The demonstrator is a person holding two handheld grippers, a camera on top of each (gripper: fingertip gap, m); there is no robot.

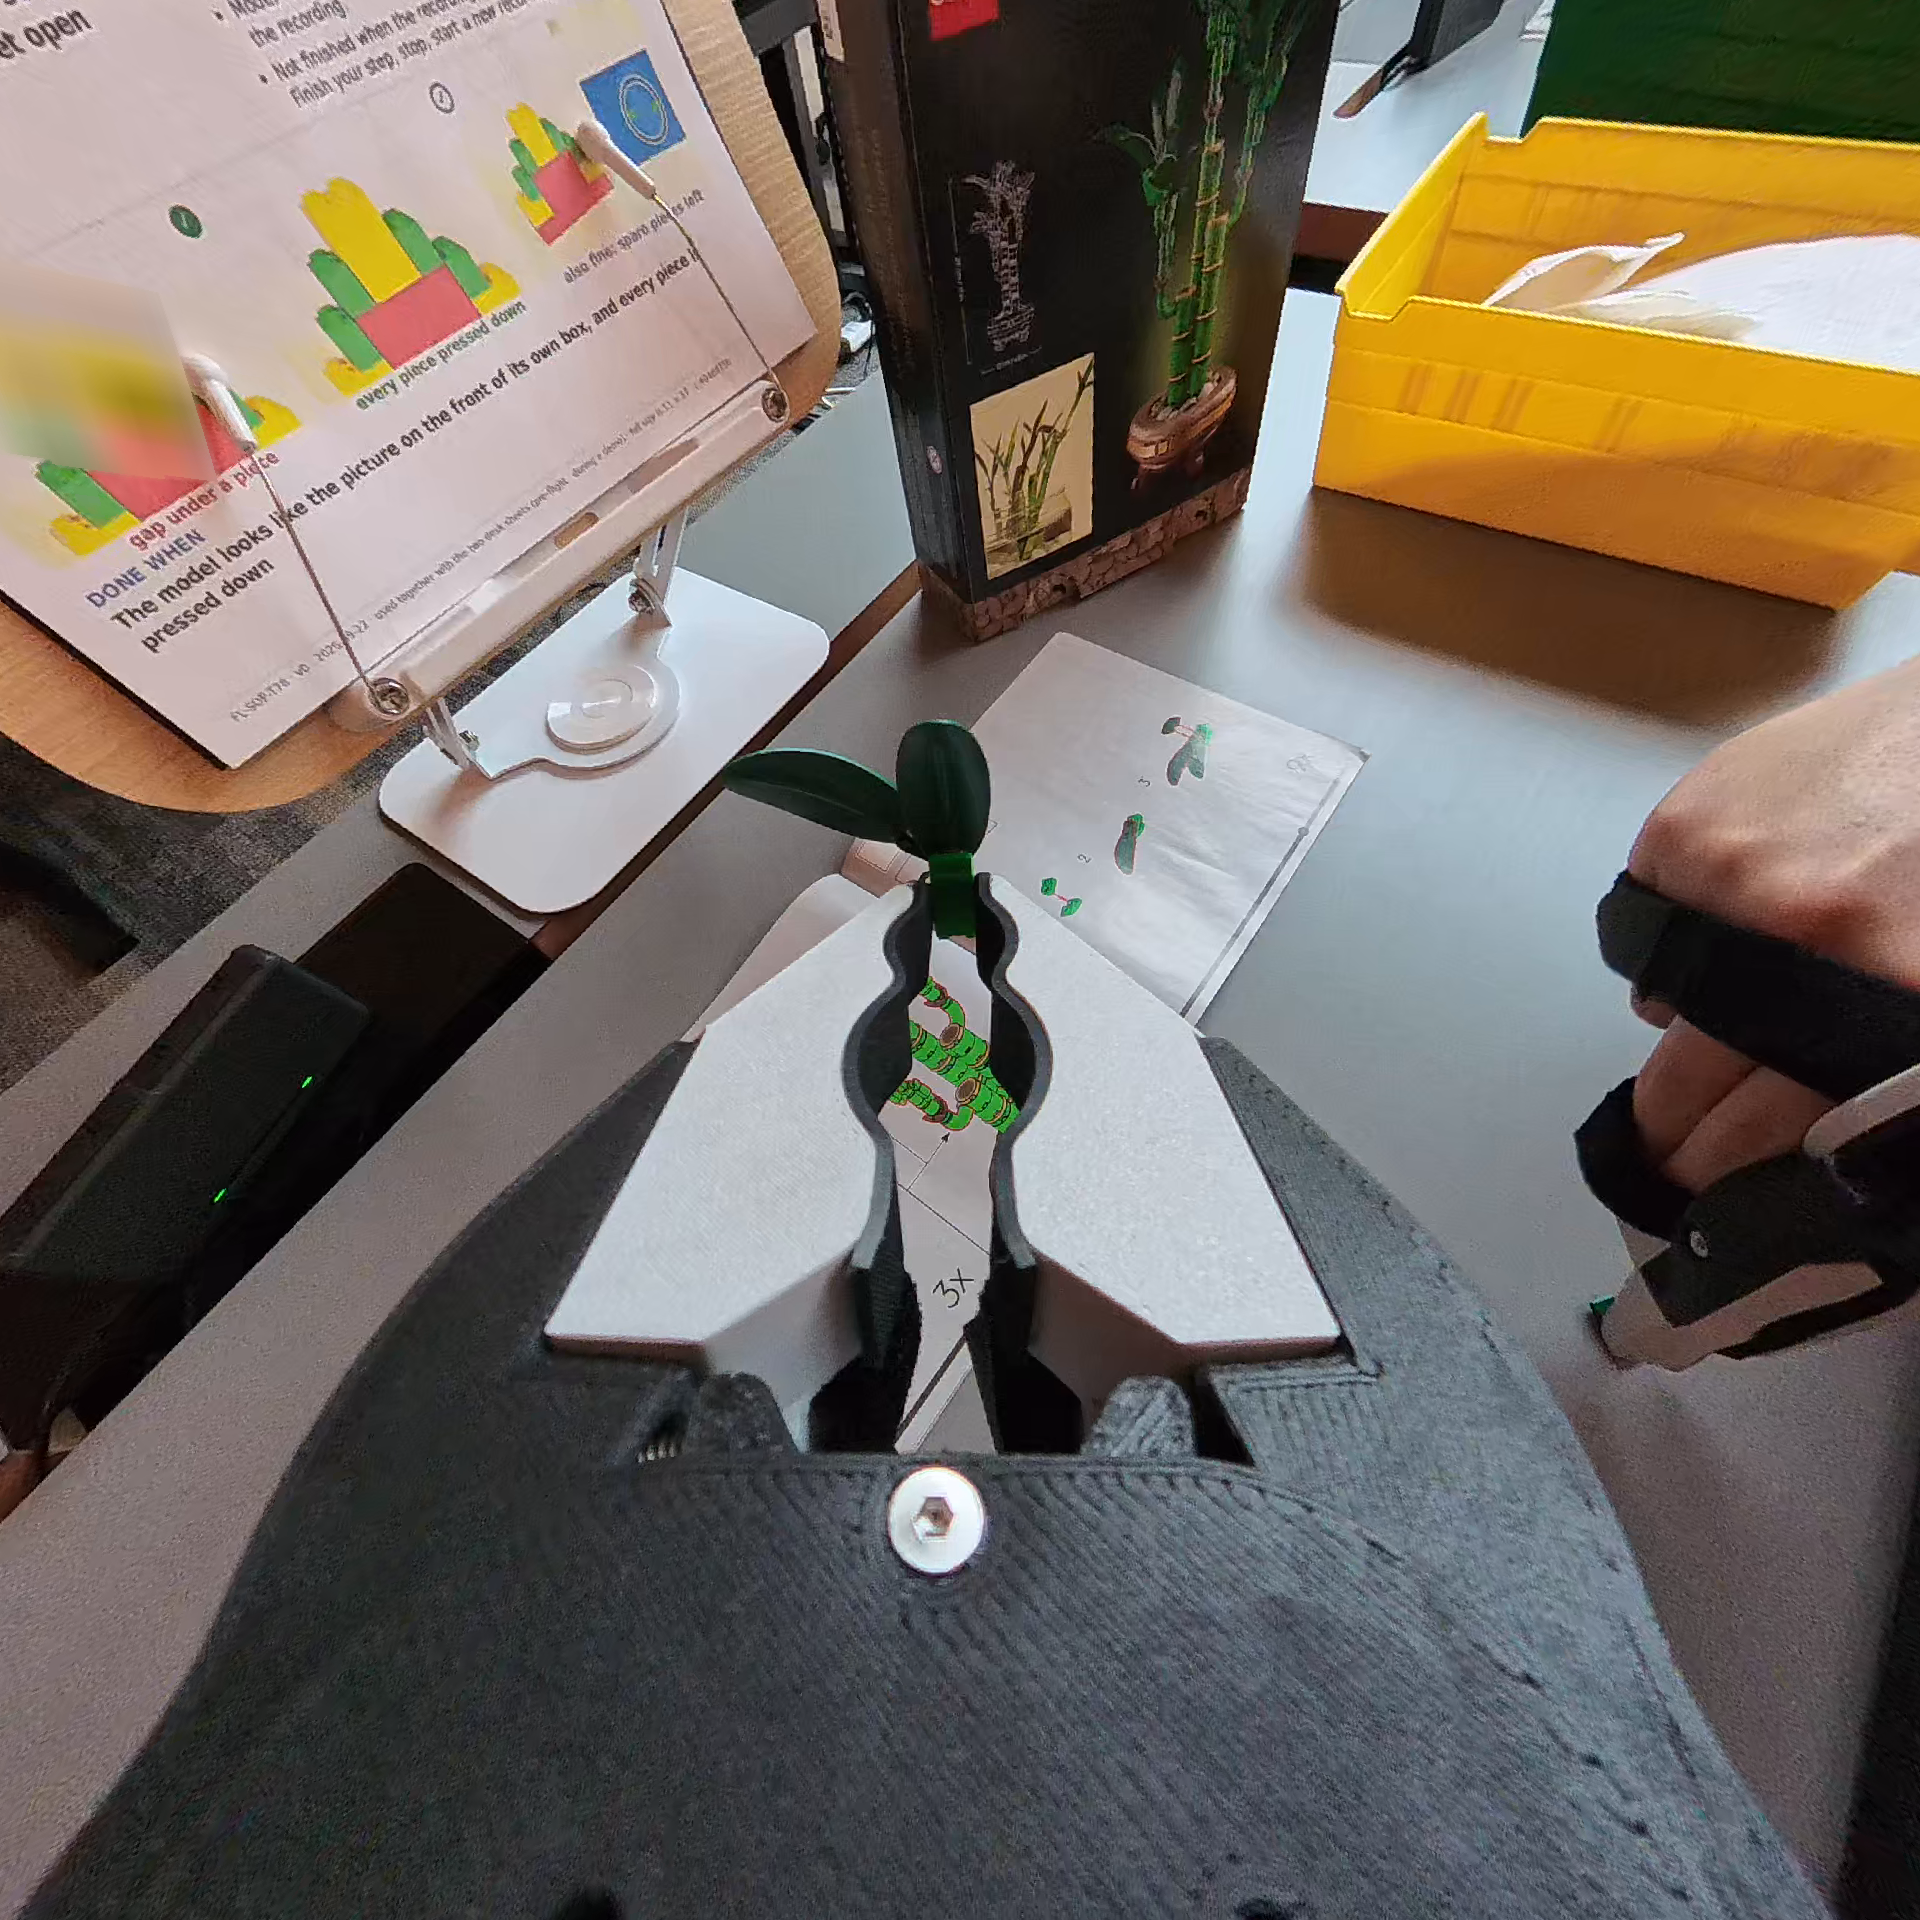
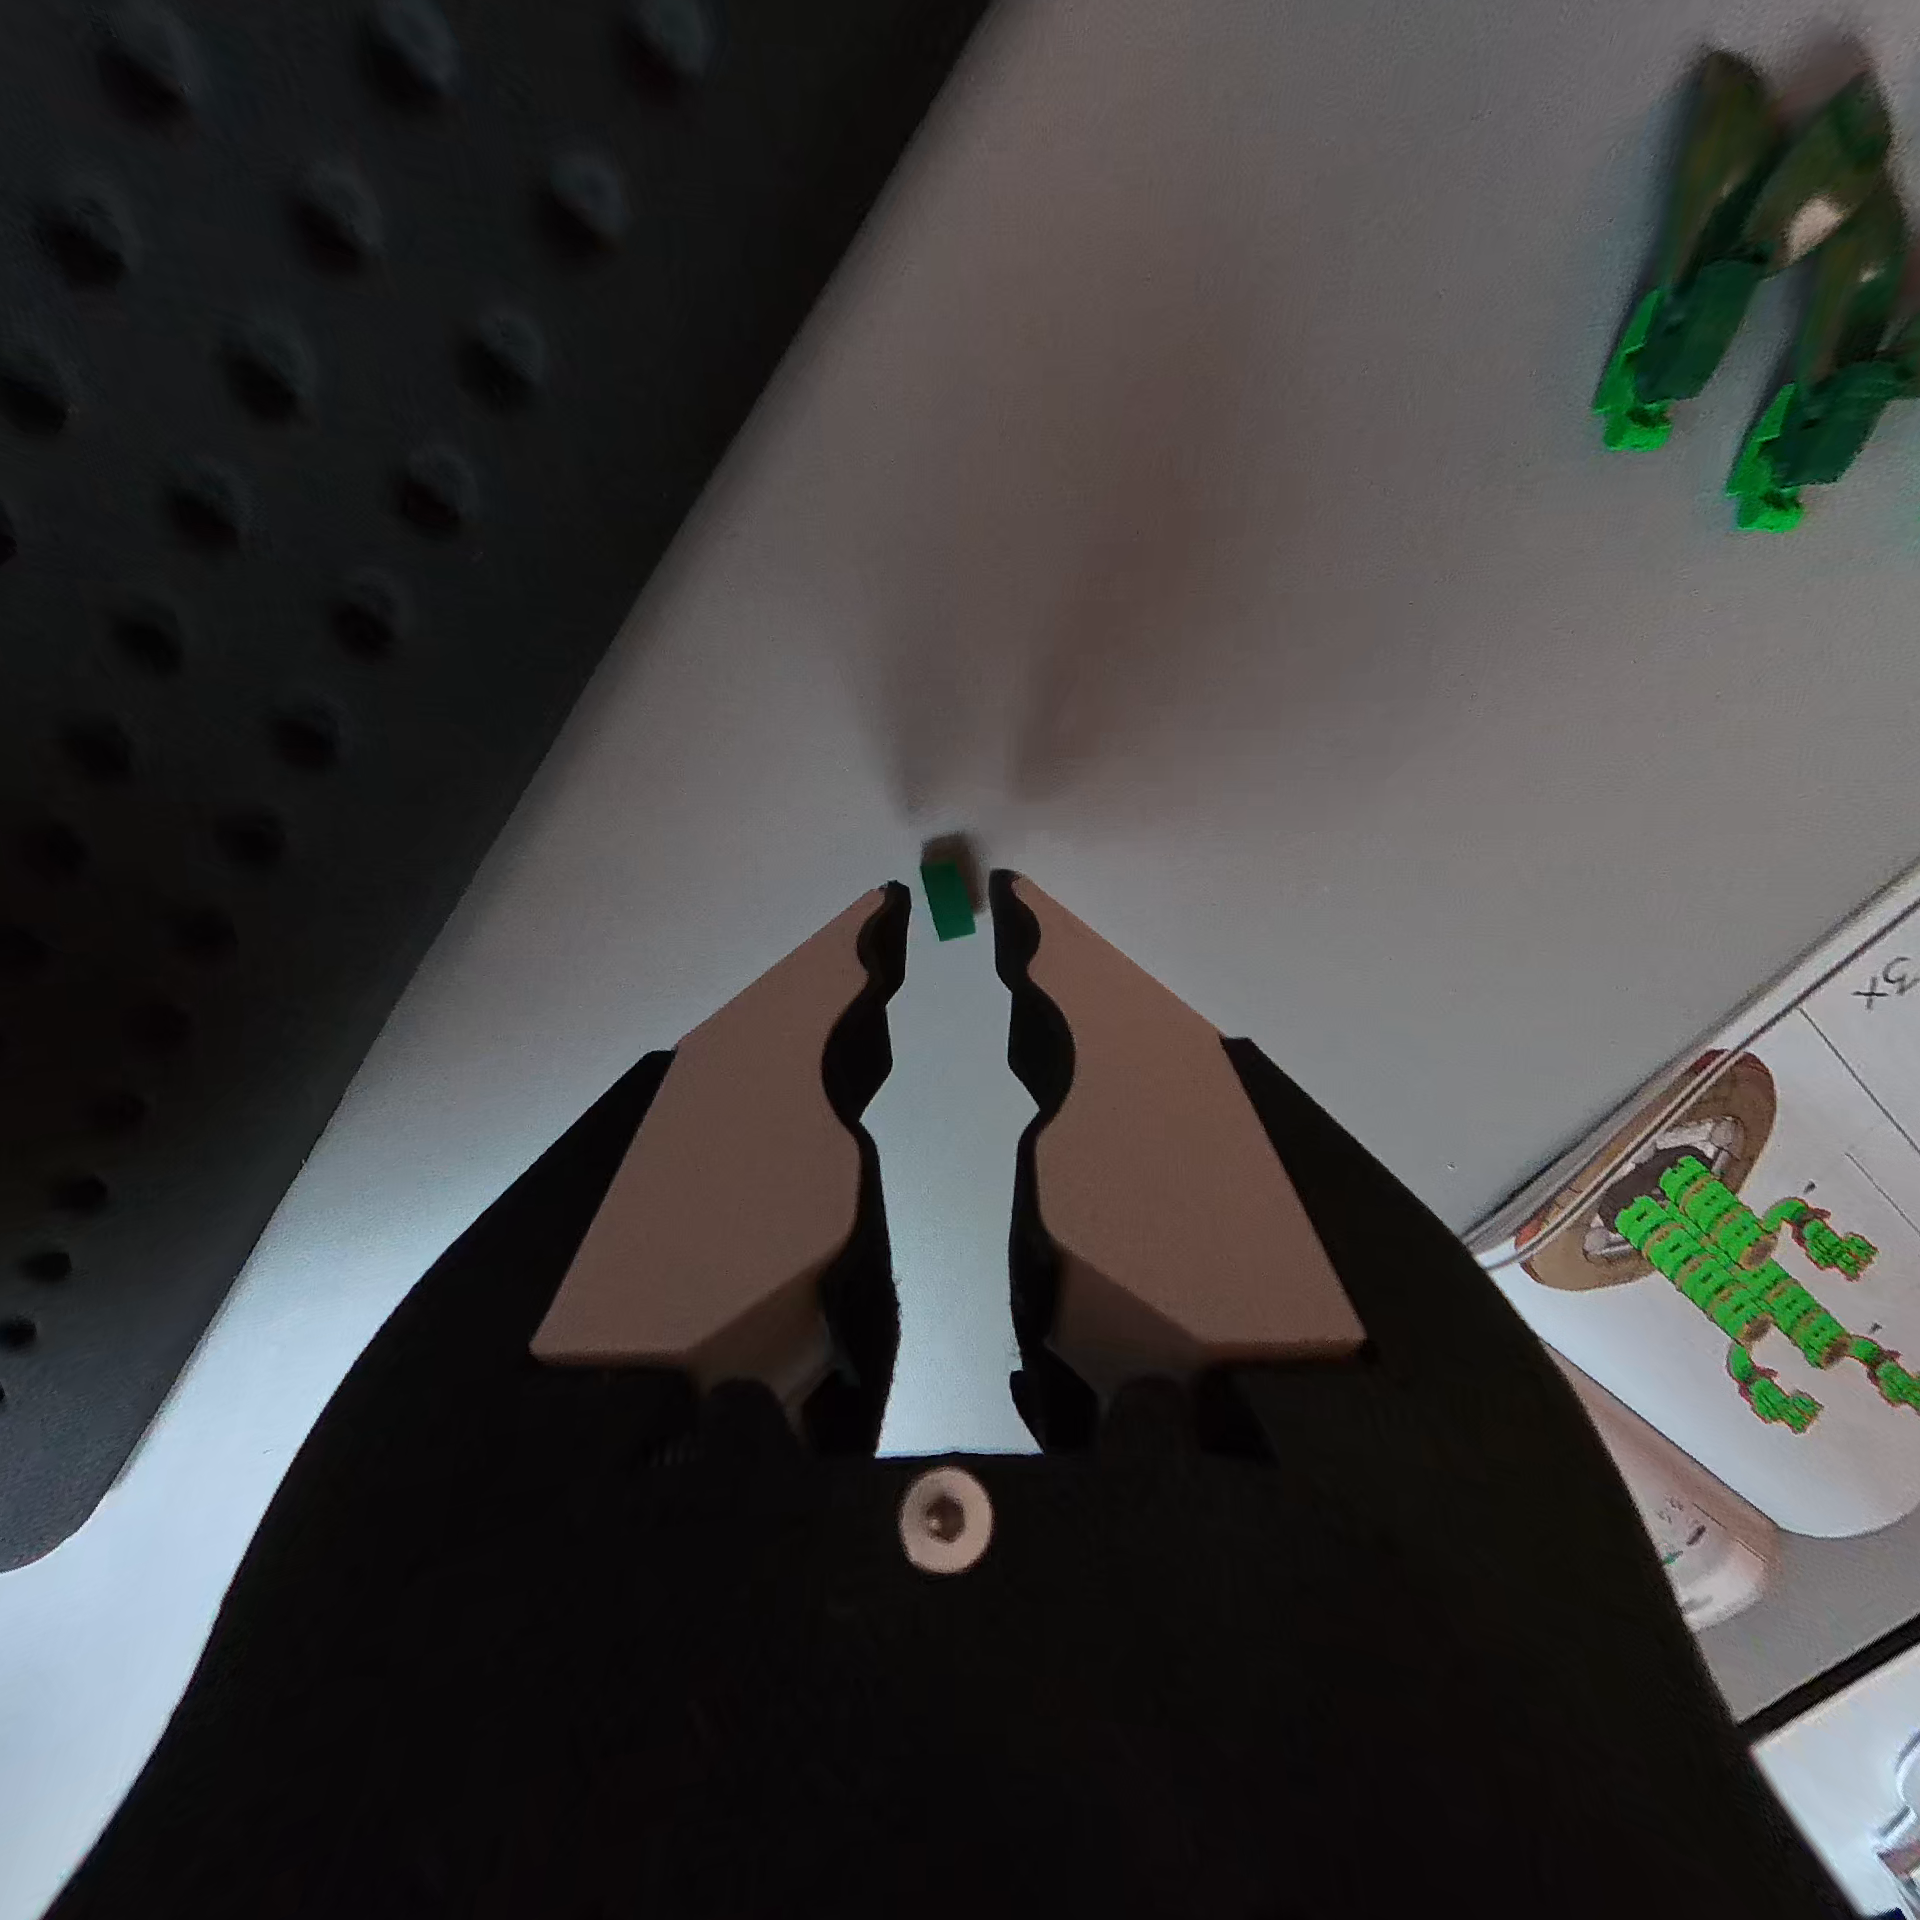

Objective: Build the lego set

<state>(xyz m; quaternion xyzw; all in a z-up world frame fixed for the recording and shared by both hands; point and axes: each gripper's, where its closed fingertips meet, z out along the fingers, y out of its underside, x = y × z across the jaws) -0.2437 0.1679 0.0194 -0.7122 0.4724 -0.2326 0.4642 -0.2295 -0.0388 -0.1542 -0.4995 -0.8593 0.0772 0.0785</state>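
Note:
My left gripper [image 1: 951,899] is shut on a small green stem piece [image 1: 951,902] that carries two dark green leaves [image 1: 883,784], held above the open instruction booklet [image 1: 1164,831]. My right gripper [image 2: 943,904] is open, its tips on either side of a tiny green brick [image 2: 948,902] lying on the grey table [image 2: 1247,623]; the fingers stand apart from it. The right gripper also shows in the left wrist view [image 1: 1621,1340], held by a hand, tips down at the table. Two finished leaf clusters [image 2: 1787,312] lie at the upper right of the right wrist view.
A yellow bin [image 1: 1621,416] stands at the back right. The set's dark box [image 1: 1070,312] stands upright behind the booklet. A sheet on a white stand [image 1: 582,748] is at the left. A black studded mat [image 2: 260,520] borders the table. The booklet page shows in the right wrist view [image 2: 1714,1299]. The grippers' ends are close to 25 centimetres from one another.

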